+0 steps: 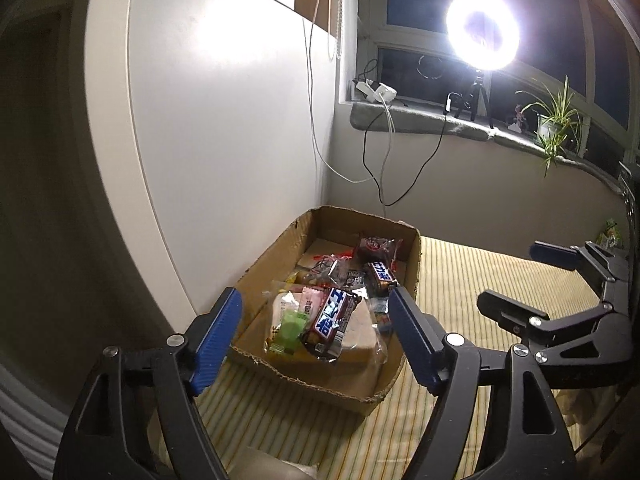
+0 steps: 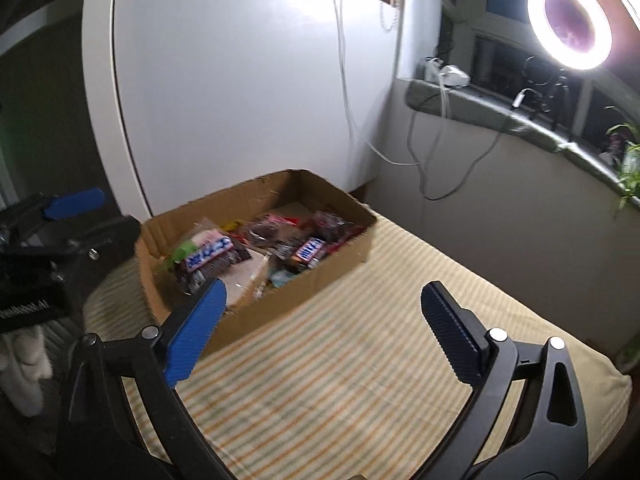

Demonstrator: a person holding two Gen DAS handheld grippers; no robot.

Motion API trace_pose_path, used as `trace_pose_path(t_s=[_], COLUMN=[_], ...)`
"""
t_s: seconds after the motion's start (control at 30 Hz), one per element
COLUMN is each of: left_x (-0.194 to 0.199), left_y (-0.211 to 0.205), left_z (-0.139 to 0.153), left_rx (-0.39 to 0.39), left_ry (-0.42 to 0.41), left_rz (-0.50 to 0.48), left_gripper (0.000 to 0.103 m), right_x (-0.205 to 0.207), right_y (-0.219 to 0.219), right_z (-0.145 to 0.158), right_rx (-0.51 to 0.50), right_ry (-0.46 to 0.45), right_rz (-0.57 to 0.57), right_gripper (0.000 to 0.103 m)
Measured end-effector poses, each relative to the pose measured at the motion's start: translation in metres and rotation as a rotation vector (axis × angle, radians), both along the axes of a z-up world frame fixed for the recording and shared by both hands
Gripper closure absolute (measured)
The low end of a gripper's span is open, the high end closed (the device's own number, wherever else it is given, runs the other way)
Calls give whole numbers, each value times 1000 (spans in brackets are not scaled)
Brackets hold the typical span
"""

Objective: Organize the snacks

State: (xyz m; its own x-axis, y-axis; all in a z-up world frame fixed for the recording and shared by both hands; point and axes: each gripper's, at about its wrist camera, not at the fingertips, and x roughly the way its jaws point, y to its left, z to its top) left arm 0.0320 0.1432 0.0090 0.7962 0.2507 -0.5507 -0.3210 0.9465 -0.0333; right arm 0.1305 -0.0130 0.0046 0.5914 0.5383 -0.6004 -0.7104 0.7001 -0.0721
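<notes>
Cardboard box (image 1: pixel 280 364) of snacks (image 1: pixel 332 320) lies ahead of the left gripper (image 1: pixel 316 340), long axis running away from it, while both the left and right gripper (image 2: pixel 320 336) gape wide, holding nothing.

Both wrist cameras tilt downward from close range. The left one frames the cardboard box (image 1: pixel 280 248) dead centre; the right one has it upper left (image 2: pixel 280 304). Shared: box, striped cloth (image 1: pixel 480 280) (ring light (image 1: pixel 483 30) too).
</notes>
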Motion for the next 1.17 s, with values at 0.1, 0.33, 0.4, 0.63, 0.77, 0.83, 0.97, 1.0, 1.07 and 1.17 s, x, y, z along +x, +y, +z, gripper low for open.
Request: trace_pose_path(t_s=[0.1,0.33,0.4,0.63,0.77,0.83,0.97,1.0,1.07,1.17], left_x=[-1,-1,-1,-2,-3,-3,-3,-3,-3,-2], left_y=[-2,-6,-8,-9,-10,-10,-9,-10,-11,-10], left_z=[1,2,3,3,3,3,2,1,0,-2], left_rx=[6,11,13,14,15,13,16,20,24,22], left_ry=[-2,-1,-1,-2,-1,-3,-2,-4,-2,2], left_rz=[8,0,-4,-6,-6,-6,-12,-14,-15,-13], left_gripper=[24,23,23,23,23,23,23,23,23,23], right_x=[-2,-7,-8,-10,-12,-13,-15,-15,-15,-15], right_y=[-7,-19,-21,-25,-25,-26,-26,-27,-28,-32], right_z=[-1,3,5,5,3,2,1,0,0,-2], right_rx=[15,45,47,56,52,52,44,45,46,45], right_ry=[11,14,7,14,16,19,12,12,18,22], right_rz=[-14,-35,-41,-44,-45,-46,-48,-49,-49,-55], right_gripper=[3,3,3,3,3,3,3,3,3,3])
